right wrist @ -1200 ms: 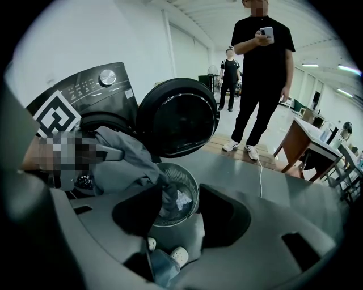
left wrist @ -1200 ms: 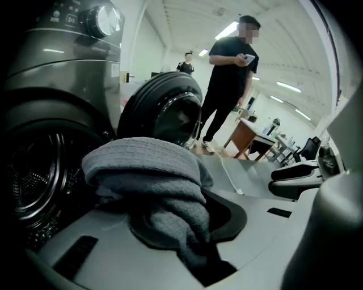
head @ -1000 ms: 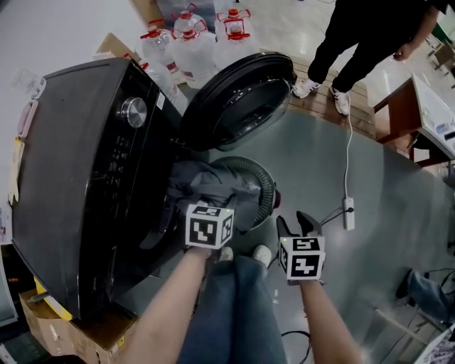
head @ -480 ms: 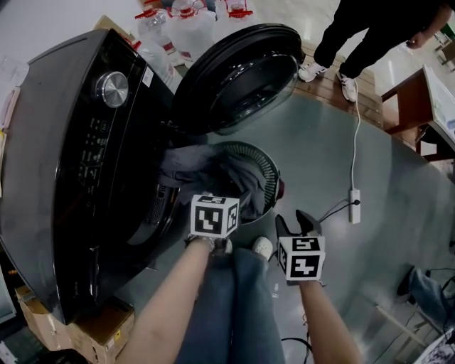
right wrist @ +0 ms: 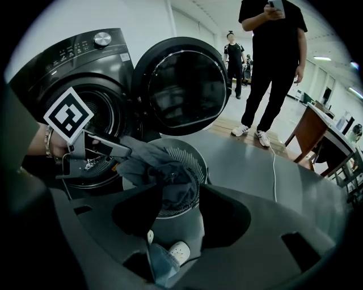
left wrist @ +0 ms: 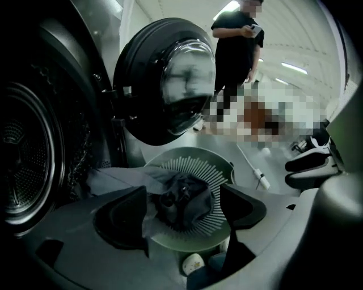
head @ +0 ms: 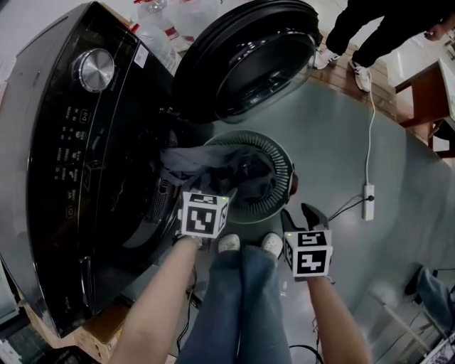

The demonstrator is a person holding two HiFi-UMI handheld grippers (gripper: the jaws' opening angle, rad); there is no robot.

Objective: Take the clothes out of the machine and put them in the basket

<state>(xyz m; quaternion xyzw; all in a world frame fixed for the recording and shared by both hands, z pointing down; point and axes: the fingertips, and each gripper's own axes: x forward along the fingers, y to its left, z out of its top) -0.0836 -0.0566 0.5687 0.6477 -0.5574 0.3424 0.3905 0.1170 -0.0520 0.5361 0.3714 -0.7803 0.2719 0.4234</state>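
Observation:
Grey clothes (head: 213,167) lie bunched in the round slatted basket (head: 281,160), with one end trailing over its rim toward the open washing machine (head: 71,142). My left gripper (left wrist: 184,204) hovers just above them. Its jaws have just been opening and stand apart, and the clothes (left wrist: 184,195) lie beyond the tips, not pressed. In the right gripper view the left gripper (right wrist: 105,150) sits at the basket's (right wrist: 190,156) left edge beside the cloth (right wrist: 164,170). My right gripper (head: 302,217) hangs to the basket's right, open and empty (right wrist: 181,212).
The round machine door (head: 249,60) stands open behind the basket. A white power strip (head: 367,201) with its cable lies on the floor at right. A person in black (right wrist: 272,56) stands beyond. Water bottles (head: 178,14), a wooden table (head: 426,92) and my own shoes (head: 249,244) are nearby.
Both grippers have sunk toward the floor. The left jaws have opened and let go of the grey clothes, which now rest in the basket.

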